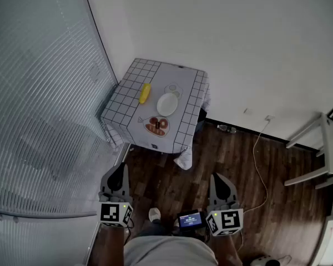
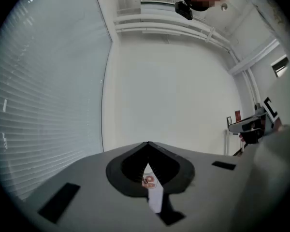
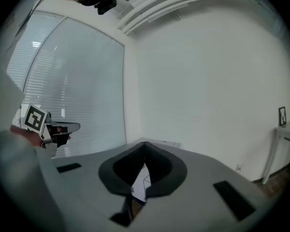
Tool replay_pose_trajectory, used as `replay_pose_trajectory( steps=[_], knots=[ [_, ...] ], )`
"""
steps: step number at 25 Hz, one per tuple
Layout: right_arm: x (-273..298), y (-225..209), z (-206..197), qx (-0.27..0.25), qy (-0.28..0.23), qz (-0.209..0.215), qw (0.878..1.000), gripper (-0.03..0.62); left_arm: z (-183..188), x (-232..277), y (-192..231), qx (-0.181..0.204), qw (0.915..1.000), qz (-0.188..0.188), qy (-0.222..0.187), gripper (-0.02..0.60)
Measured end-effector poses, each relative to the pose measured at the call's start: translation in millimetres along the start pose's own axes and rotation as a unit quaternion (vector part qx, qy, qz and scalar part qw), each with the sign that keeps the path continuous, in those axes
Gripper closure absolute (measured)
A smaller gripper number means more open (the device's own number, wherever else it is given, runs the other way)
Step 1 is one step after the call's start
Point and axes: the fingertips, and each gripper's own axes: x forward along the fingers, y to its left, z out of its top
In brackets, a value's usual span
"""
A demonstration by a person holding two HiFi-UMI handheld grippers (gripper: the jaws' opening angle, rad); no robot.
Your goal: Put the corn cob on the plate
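A small desk stands in the corner of the room, with window blinds on one side and a white wall behind it. A white cloth with a black grid covers it. The corn cob lies on the cloth near the blinds side, yellow and pointing lengthwise toward the wall. The plate sits just beside it, white, round and bare, and the two do not touch. Nearer the front edge there is a round patch of red and brown; whether it is a dish or a print on the cloth cannot be told.

Both tools are held low over the wooden floor, well apart from the desk and pointing toward it. The left hand-held gripper has its jaws pressed together with nothing between them. The right hand-held gripper is likewise pressed together and holds nothing. A white cable trails across the floor from the wall, and a small lit screen sits between the two tools.
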Motion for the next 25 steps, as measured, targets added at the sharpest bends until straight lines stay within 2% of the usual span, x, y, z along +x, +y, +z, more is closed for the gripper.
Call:
replay_pose_trajectory(
  steps=[5, 13, 16, 20, 25],
  knots=[
    [-6, 15, 0, -0.004, -0.012, 0.001, 1.0, 0.588, -4, -10, -8, -0.008, 0.9999, -0.011, 0.001, 0.574],
    [-11, 2, 4, 0.006, -0.022, 0.0, 1.0, 0.588, -2, -12, -32, 0.004, 0.9999, -0.01, 0.002, 0.574],
    [-8, -5, 1, 0.01, -0.023, -0.003, 1.0, 0.588, -10, -7, -30, -0.002, 0.9998, -0.002, 0.019, 0.574],
    [3, -9, -1, 0.016, -0.026, 0.0, 1.0, 0.586, -17, 6, -19, -0.014, 0.9996, 0.012, 0.022, 0.574],
    [33, -22, 2, 0.018, -0.023, -0.008, 1.0, 0.586, -16, 41, -12, -0.012, 0.9996, 0.007, 0.023, 0.574]
  ],
)
